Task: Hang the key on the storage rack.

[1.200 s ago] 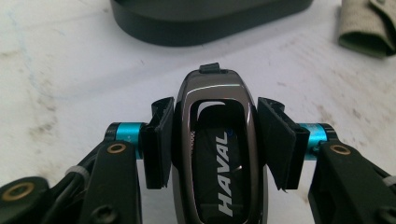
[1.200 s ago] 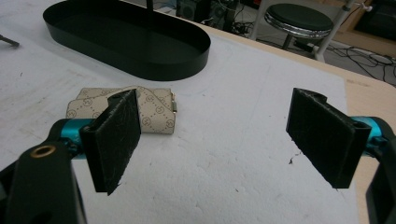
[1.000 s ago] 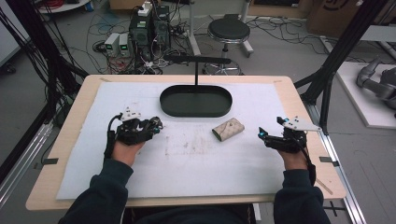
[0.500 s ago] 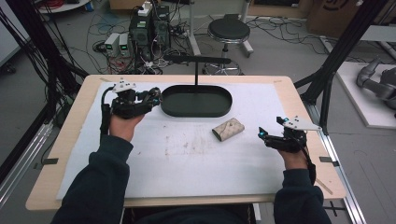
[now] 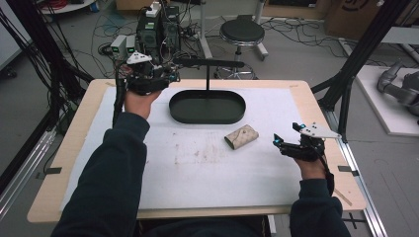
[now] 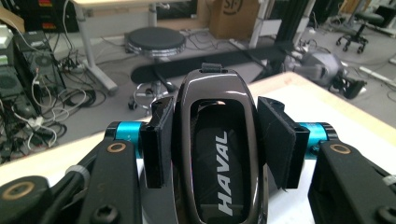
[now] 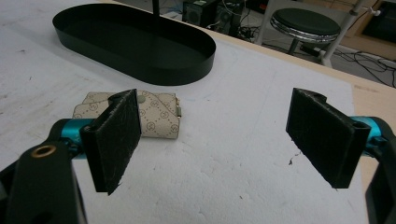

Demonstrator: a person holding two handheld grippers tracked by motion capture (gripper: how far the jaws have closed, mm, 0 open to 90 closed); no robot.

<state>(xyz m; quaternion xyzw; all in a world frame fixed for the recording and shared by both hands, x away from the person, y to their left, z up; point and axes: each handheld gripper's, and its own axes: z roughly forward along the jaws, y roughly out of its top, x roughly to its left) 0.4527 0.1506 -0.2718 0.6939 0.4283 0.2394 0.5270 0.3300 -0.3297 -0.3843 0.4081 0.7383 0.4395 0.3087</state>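
White table mat (image 5: 207, 173), lab clutter beyond. Near right: right gripper (image 5: 286, 144) rests low, jaws wide apart, nothing between them; patterned wallet (image 5: 241, 137) lies just left of it. Far left: left gripper (image 5: 165, 75) clamps a glossy Haval key fob (image 6: 215, 140), raised beside the oval black tray (image 5: 207, 106). Judged step: carrying the fob; next, lower it into the tray and release.
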